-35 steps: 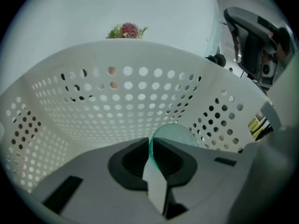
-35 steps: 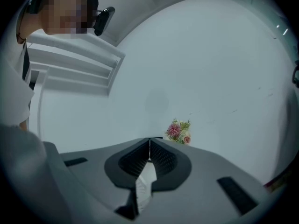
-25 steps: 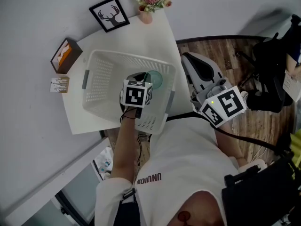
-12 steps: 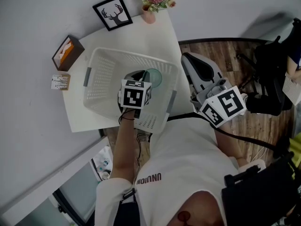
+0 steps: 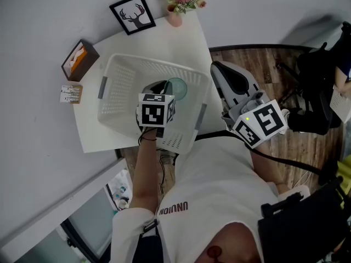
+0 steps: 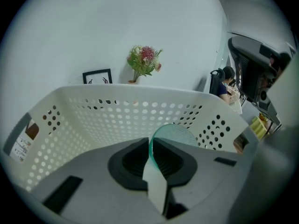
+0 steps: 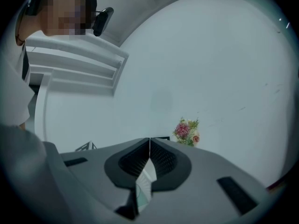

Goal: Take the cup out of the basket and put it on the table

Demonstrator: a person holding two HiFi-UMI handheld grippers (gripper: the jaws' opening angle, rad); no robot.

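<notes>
**Your left gripper has the cup by its rim, inside the basket.**

Head view: your left gripper point(image 5: 159, 89) reaches into the white basket point(image 5: 118, 89) on the table point(image 5: 184, 43). The green cup point(image 5: 179, 89) sits at its tip, and your right gripper point(image 5: 225, 78) hangs beside the table, apart from the cup. Left gripper view: the jaws are clamped on the cup's near rim, with basket walls around it. Right gripper view: the jaws are pressed together with nothing between them.

I see soft, even, rather dim light with faint shadows. Both gripper views bulge, their corners black; the basket point(image 6: 93, 115) is sharp, the foreground blurred.
</notes>
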